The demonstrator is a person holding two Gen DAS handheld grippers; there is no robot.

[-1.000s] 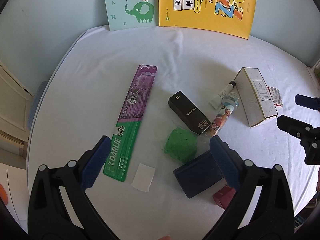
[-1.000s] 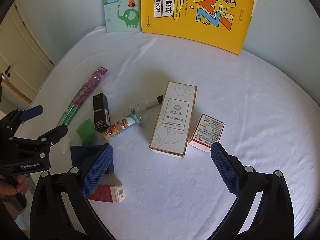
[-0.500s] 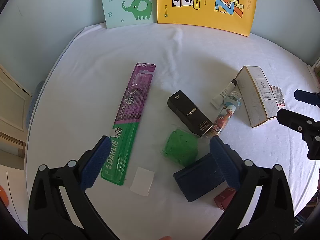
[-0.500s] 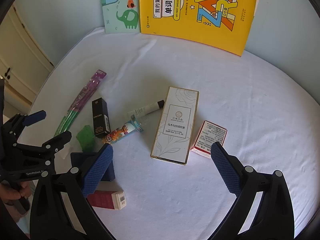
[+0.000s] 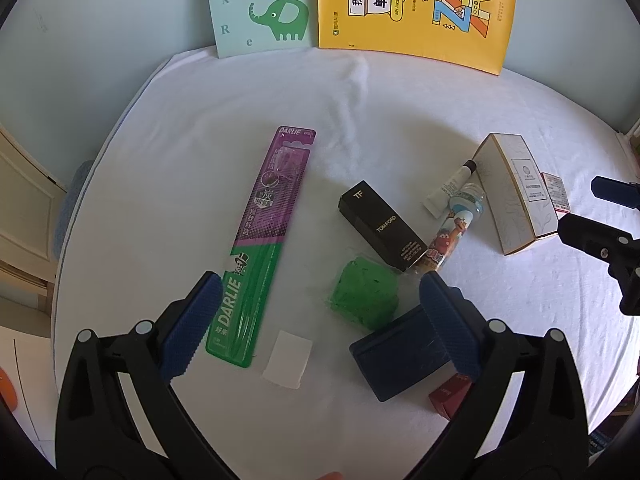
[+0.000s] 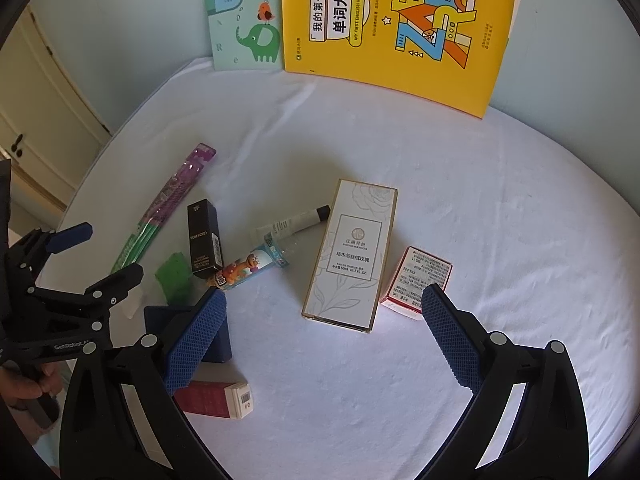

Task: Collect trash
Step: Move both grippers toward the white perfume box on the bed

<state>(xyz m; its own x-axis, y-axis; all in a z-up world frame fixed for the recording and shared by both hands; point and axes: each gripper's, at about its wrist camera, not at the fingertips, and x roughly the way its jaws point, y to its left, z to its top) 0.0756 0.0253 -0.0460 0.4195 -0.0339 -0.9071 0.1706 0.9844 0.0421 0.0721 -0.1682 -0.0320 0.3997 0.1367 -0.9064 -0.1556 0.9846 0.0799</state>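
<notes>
Packaging lies scattered on a white cloth (image 5: pixel 200 152). A purple and green Darlie toothbrush pack (image 5: pixel 264 240), a black Tom Ford box (image 5: pixel 380 226), a crumpled green wrapper (image 5: pixel 366 298), a white paper scrap (image 5: pixel 288 364) and a dark blue box (image 5: pixel 400 356) lie in front of my open, empty left gripper (image 5: pixel 320 320). A tall white perfume box (image 6: pixel 352 252), a red and white box (image 6: pixel 418 278) and a dark red box (image 6: pixel 216 398) lie before my open, empty right gripper (image 6: pixel 320 334).
A yellow word book (image 6: pixel 396 28) and a teal elephant book (image 6: pixel 248 28) lean on the back wall. A white tube (image 6: pixel 294 222) and a cartoon wrapper (image 6: pixel 252 266) lie mid-cloth. A cream cabinet (image 6: pixel 36 128) stands left of the table edge.
Both grippers have drifted slightly back and up; the objects sit a little lower in view. Nothing was taken hold of, and both stay open.
</notes>
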